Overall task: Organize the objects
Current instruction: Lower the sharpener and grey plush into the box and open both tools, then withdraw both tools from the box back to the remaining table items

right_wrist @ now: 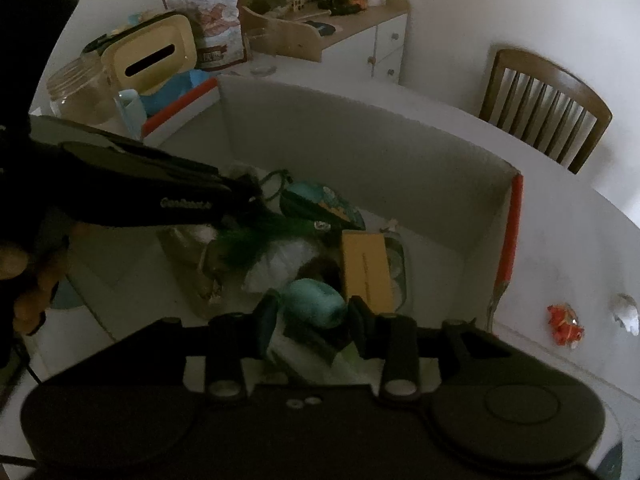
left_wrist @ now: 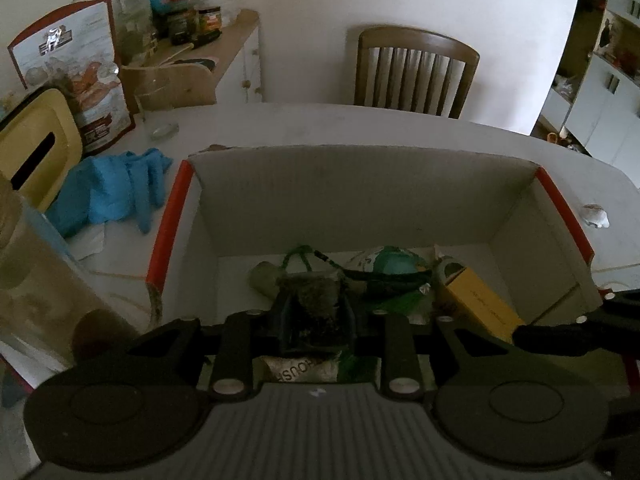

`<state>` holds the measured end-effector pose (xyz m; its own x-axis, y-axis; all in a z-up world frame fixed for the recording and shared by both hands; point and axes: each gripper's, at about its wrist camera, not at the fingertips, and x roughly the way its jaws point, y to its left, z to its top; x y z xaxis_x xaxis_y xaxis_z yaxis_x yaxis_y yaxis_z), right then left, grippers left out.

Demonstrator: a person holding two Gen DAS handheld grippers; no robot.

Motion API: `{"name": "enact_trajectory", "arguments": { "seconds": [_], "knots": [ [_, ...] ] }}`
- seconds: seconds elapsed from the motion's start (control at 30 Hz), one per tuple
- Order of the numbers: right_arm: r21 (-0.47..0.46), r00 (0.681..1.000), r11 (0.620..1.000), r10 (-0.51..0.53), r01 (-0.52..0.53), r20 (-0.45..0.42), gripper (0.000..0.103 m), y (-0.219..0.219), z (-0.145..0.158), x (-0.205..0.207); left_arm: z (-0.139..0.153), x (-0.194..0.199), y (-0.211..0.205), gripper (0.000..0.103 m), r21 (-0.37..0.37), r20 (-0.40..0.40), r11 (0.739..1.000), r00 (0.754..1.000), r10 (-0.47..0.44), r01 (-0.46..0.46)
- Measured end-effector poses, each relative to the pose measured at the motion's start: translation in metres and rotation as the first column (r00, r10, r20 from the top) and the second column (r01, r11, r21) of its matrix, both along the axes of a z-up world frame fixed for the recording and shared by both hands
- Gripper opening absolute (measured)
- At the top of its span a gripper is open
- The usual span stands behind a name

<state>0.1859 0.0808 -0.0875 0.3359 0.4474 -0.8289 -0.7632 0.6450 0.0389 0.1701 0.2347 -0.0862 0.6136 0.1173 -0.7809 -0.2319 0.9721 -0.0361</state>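
A white cardboard box with red-edged flaps (left_wrist: 360, 184) (right_wrist: 360, 140) stands open on the white table. Inside lie a yellow carton (left_wrist: 476, 300) (right_wrist: 366, 268), a round globe-print pouch (left_wrist: 394, 260) (right_wrist: 324, 204), green cord and plastic wrap. My left gripper (left_wrist: 314, 312) is down in the box, its fingers closed on a dark fuzzy green object (left_wrist: 316, 292); it also shows in the right wrist view (right_wrist: 240, 200). My right gripper (right_wrist: 312, 320) is low in the box with a teal ball (right_wrist: 316, 304) between its fingers; whether they grip it is unclear.
Left of the box lie a blue cloth (left_wrist: 116, 188), a yellow tissue box (left_wrist: 36, 152), a glass jar (right_wrist: 80, 96) and a printed bag (left_wrist: 80, 64). A red wrapper (right_wrist: 564, 324) and a white scrap (right_wrist: 626, 312) lie on the table right of the box. A wooden chair (left_wrist: 416, 68) stands behind.
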Motion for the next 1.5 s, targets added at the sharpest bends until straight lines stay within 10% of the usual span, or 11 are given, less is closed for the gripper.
{"name": "enact_trajectory", "arguments": {
  "seconds": [0.17, 0.7, 1.5],
  "knots": [
    [0.019, 1.000, 1.000, -0.009, 0.009, 0.003, 0.049, -0.009, 0.006, -0.002, 0.004, -0.007, 0.005, 0.052, -0.021, 0.015, 0.999, 0.999, 0.030, -0.030],
    [0.142, 0.999, 0.989, -0.035, 0.030, 0.036, 0.055, -0.053, 0.054, -0.021, 0.048, -0.049, -0.023, 0.060, -0.002, 0.109, 1.000, 0.994, 0.010, -0.009],
    [0.393, 0.989, 0.917, -0.112, 0.067, 0.093, 0.096, -0.190, 0.121, -0.030, 0.112, -0.072, -0.152, 0.084, 0.052, 0.167, 0.996, 0.982, -0.082, 0.075]
  ]
}}
